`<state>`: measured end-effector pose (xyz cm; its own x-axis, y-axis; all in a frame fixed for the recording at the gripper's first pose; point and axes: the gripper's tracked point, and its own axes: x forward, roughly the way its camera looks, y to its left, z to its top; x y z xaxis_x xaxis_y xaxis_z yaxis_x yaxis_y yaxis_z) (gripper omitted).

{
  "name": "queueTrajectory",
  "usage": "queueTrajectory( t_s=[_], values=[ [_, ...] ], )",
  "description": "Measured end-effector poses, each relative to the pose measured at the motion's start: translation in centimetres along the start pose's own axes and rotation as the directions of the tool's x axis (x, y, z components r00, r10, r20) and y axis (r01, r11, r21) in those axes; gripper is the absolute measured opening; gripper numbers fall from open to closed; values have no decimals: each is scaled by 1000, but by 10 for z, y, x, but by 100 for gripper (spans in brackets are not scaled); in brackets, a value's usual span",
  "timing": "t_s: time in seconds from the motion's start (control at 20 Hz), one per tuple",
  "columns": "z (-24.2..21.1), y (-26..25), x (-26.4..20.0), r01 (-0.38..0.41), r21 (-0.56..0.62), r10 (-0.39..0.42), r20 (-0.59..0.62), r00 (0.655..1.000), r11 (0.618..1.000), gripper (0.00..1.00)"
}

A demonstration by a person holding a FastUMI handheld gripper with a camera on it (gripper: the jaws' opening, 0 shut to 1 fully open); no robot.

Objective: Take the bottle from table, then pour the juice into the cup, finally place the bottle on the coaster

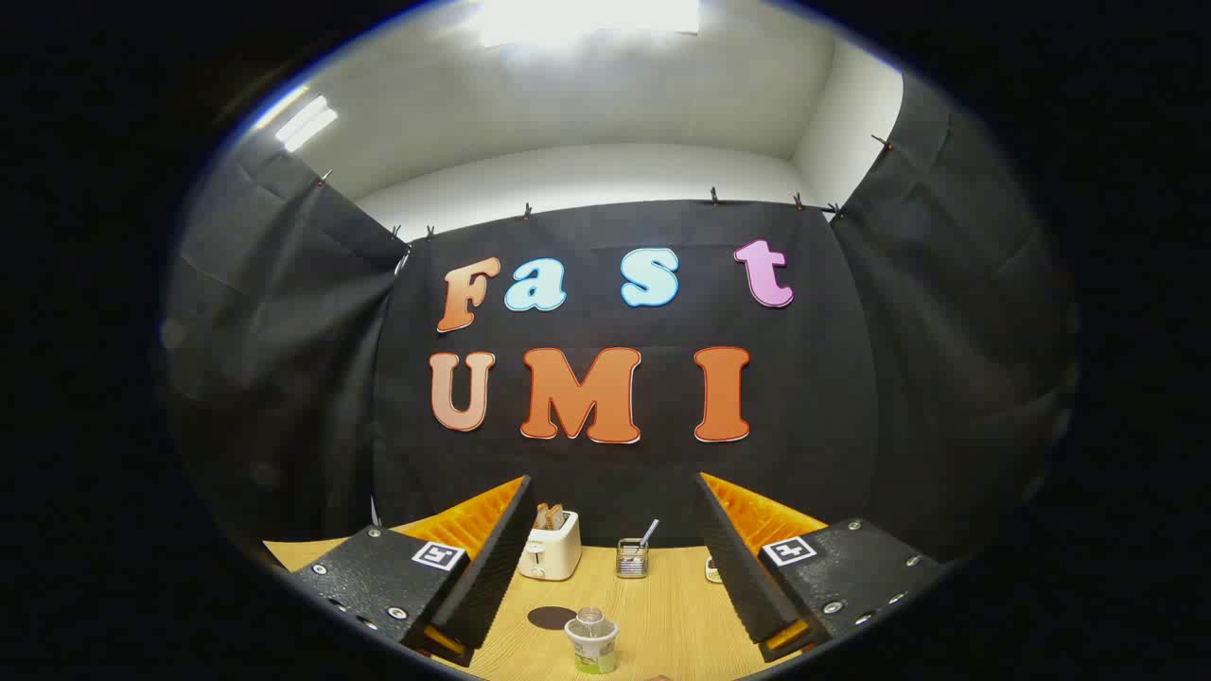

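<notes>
Fingers wide apart, gripper (605, 577) empty, hovering above the table (681, 615) with nothing pressed between its pads — so by my reading the task is right at the start, nothing taken up yet. Going from the left: just inside the left finger a white toaster (550, 550) stands at the back of the table with slices poking out of its slots. Nearer in, a dark round coaster (552, 618) lies flat on the wood, bare, nothing resting on it. Just beside it and a touch closer to the gripper sits a clear, lidded container with a green label (592, 640), upright on the table, between the fingers and low down; whether that is the bottle or the cup I cannot tell from this angle. Further right, at the back, a small glass holder (632, 558) has a straw-like stick leaning in it, and a small pale item (712, 569) peeks out by the right finger, too hidden to name. Grasp, pour and placing on the coaster all look left to do.
</notes>
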<state>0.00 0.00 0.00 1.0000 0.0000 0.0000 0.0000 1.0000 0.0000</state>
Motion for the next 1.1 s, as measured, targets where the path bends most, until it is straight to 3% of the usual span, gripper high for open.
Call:
queueTrajectory(
  t_s=[1.1],
  values=[
    [-15,0,11,6,13,-5,-31,1000,1000,98]
  ],
)
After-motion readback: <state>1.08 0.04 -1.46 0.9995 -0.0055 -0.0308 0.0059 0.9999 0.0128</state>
